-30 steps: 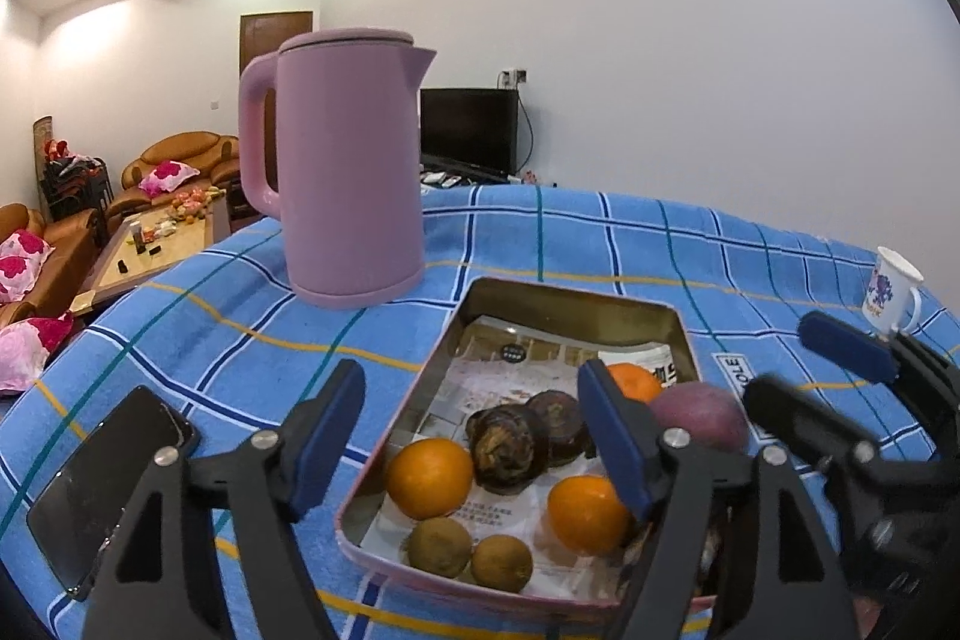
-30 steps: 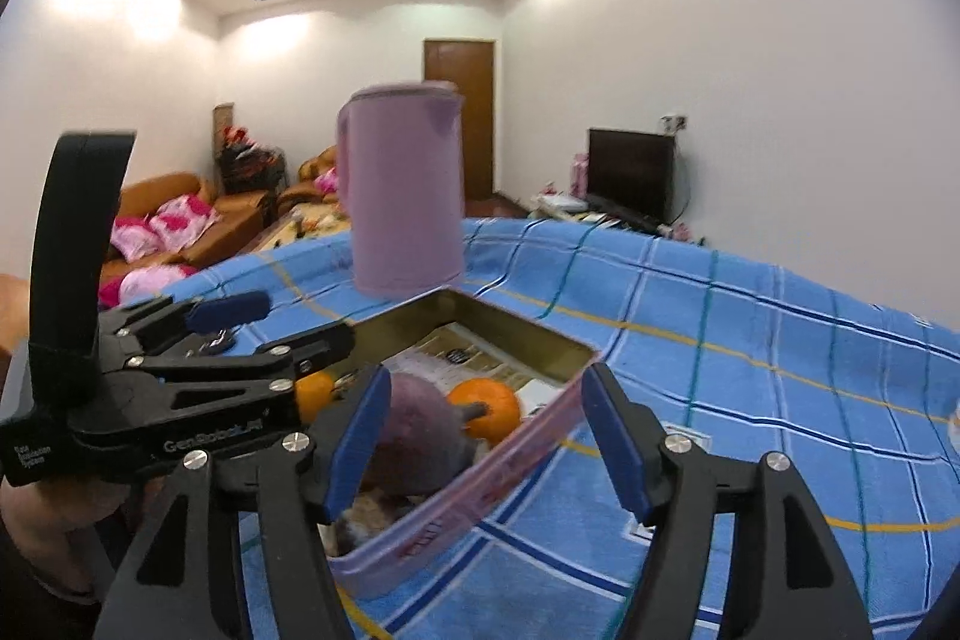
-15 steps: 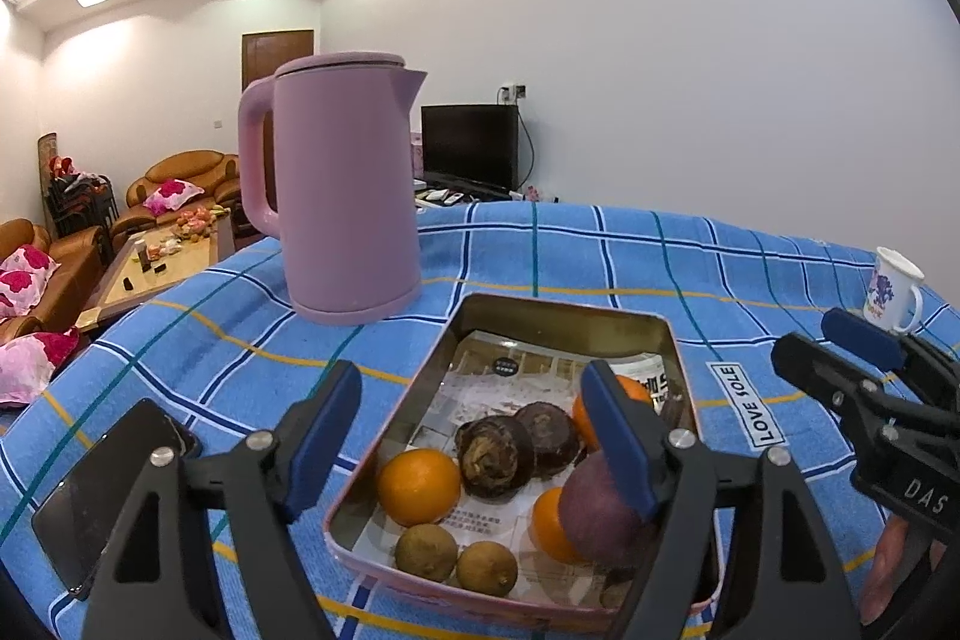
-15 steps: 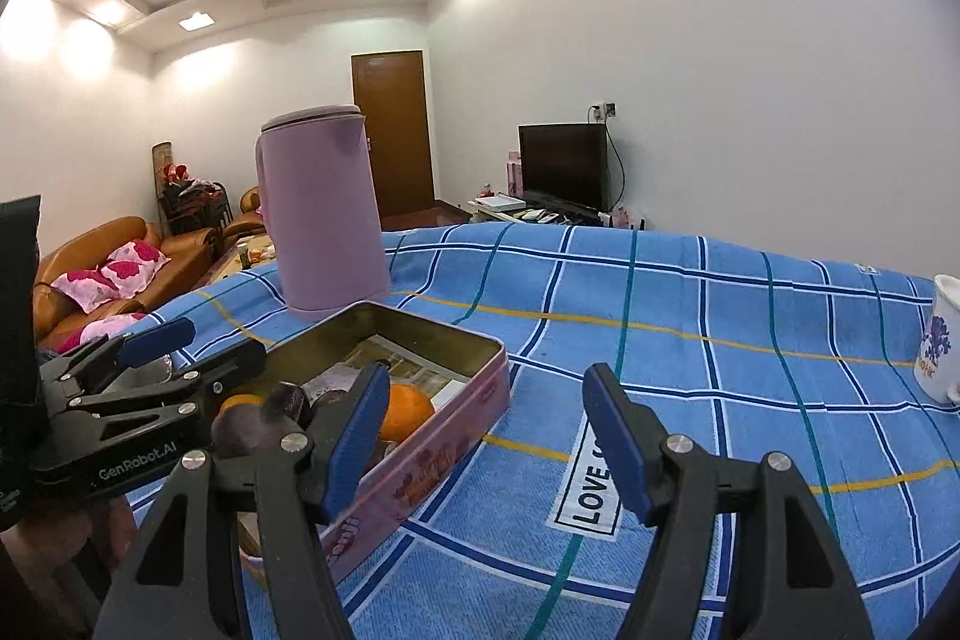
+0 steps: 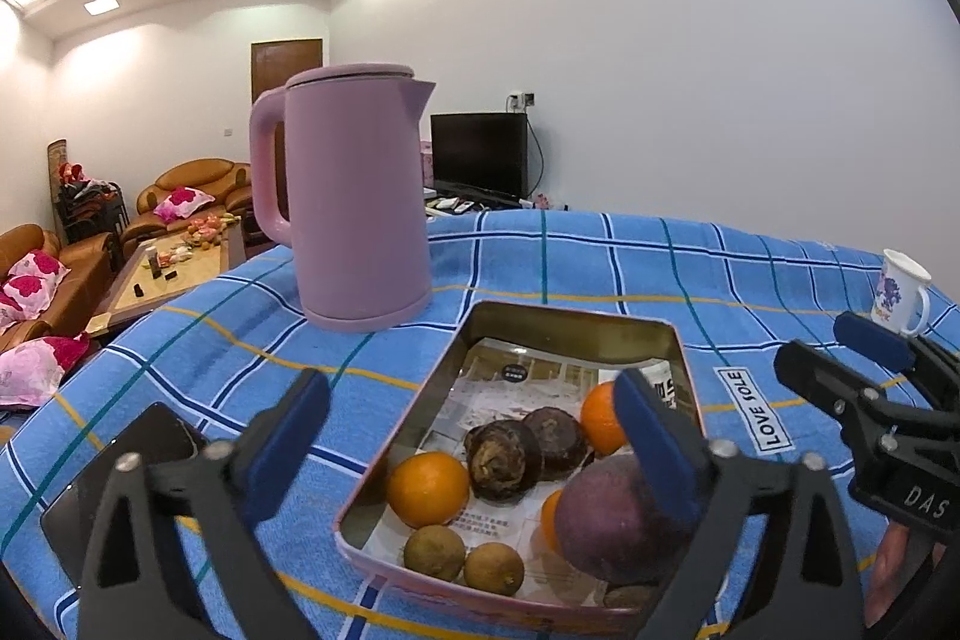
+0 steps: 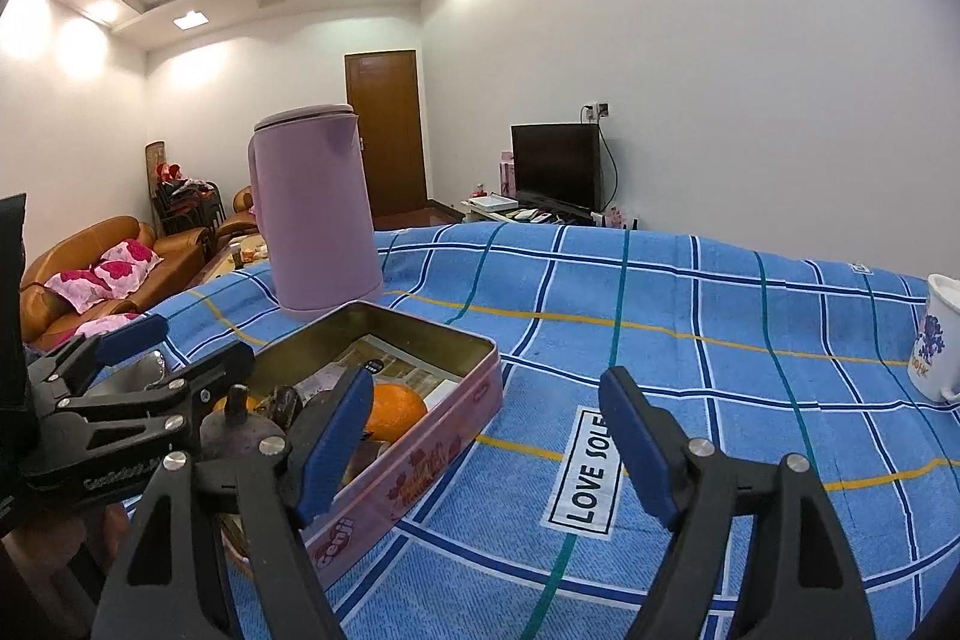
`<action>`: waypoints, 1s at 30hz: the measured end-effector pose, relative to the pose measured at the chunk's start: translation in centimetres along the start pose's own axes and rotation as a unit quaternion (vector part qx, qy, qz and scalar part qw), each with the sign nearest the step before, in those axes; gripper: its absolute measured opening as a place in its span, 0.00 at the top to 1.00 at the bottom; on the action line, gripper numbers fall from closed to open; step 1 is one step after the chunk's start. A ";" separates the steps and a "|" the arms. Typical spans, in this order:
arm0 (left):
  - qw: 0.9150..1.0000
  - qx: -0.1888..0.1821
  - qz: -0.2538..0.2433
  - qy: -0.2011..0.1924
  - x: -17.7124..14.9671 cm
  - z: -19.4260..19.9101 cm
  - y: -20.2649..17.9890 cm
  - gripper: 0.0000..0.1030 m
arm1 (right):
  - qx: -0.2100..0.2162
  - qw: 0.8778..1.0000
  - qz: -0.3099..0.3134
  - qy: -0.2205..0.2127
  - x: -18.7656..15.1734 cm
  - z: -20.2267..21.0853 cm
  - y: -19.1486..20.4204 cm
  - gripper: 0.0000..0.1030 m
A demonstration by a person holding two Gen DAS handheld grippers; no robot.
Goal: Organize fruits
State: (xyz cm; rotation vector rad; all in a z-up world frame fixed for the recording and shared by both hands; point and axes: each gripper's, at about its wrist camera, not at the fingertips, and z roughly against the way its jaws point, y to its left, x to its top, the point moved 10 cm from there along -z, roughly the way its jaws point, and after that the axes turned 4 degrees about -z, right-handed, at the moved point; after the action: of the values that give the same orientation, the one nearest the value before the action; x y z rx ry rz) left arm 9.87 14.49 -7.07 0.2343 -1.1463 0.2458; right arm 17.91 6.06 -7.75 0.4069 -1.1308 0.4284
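Observation:
A pink metal tin (image 5: pixel 576 322) lined with printed paper sits on the blue checked tablecloth. It holds oranges (image 5: pixel 427 488), two dark wrinkled fruits (image 5: pixel 503 461), two small brown fruits (image 5: pixel 434 552) and a large purple fruit (image 5: pixel 606 523) at the near right. My left gripper (image 5: pixel 471 439) is open and empty, hovering above the tin's near left part. My right gripper (image 6: pixel 486 439) is open and empty, just right of the tin (image 6: pixel 420 466); an orange (image 6: pixel 393 415) shows inside. The right gripper also shows in the left wrist view (image 5: pixel 840 364).
A tall pink kettle (image 5: pixel 351 196) stands behind the tin. A black phone (image 5: pixel 120 484) lies on the cloth at the left. A white mug (image 5: pixel 903 292) stands at the far right, also in the right wrist view (image 6: pixel 936 340). A "LOVE SOLE" label (image 6: pixel 591 466) is on the cloth.
The purple fruit now lies in the tin's near right part. My right gripper has drawn back to the right, away from the tin. Both cameras have risen slightly.

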 end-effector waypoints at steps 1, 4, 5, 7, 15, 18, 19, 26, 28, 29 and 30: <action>1.000 0.000 -0.002 -0.002 0.0 0.1 0.0 0.04 | 0.000 1.000 0.001 0.000 0.0 0.0 0.0 0.24; 1.000 0.003 -0.007 -0.005 0.1 0.3 -0.1 0.04 | 0.000 1.000 0.000 0.000 0.0 0.0 0.0 0.23; 1.000 0.004 -0.009 -0.006 0.1 0.3 -0.2 0.04 | 0.000 1.000 -0.001 0.000 0.0 0.0 0.0 0.23; 1.000 0.005 -0.009 -0.006 0.2 0.3 -0.1 0.04 | -0.001 1.000 -0.004 0.001 0.0 -0.1 -0.1 0.23; 1.000 0.006 -0.009 -0.006 0.2 0.4 -0.1 0.02 | -0.002 1.000 -0.004 0.002 0.0 -0.1 -0.2 0.23; 1.000 0.009 -0.005 -0.005 0.2 0.4 0.1 0.00 | -0.003 1.000 -0.005 0.002 -0.1 -0.3 -0.4 0.23; 1.000 0.008 -0.005 -0.005 0.2 0.4 0.1 0.00 | -0.004 1.000 -0.006 0.002 -0.1 -0.3 -0.4 0.23; 1.000 0.009 -0.005 -0.005 0.1 0.4 0.2 0.00 | -0.005 1.000 -0.005 0.002 -0.1 -0.3 -0.5 0.23; 1.000 0.008 -0.007 -0.006 0.1 0.5 0.2 0.00 | -0.006 1.000 -0.004 0.002 -0.2 -0.3 -0.5 0.23; 1.000 0.010 -0.007 -0.006 0.1 0.5 0.2 0.00 | -0.006 1.000 -0.004 0.003 -0.2 -0.3 -0.5 0.23; 1.000 0.011 -0.009 -0.007 0.2 0.5 0.2 0.00 | -0.006 1.000 -0.004 0.003 -0.2 -0.3 -0.5 0.23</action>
State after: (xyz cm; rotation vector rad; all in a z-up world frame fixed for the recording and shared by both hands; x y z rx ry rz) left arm 9.45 14.52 -6.72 0.2656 -1.1545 0.2421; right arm 18.31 5.79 -8.05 0.3981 -1.1250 0.4159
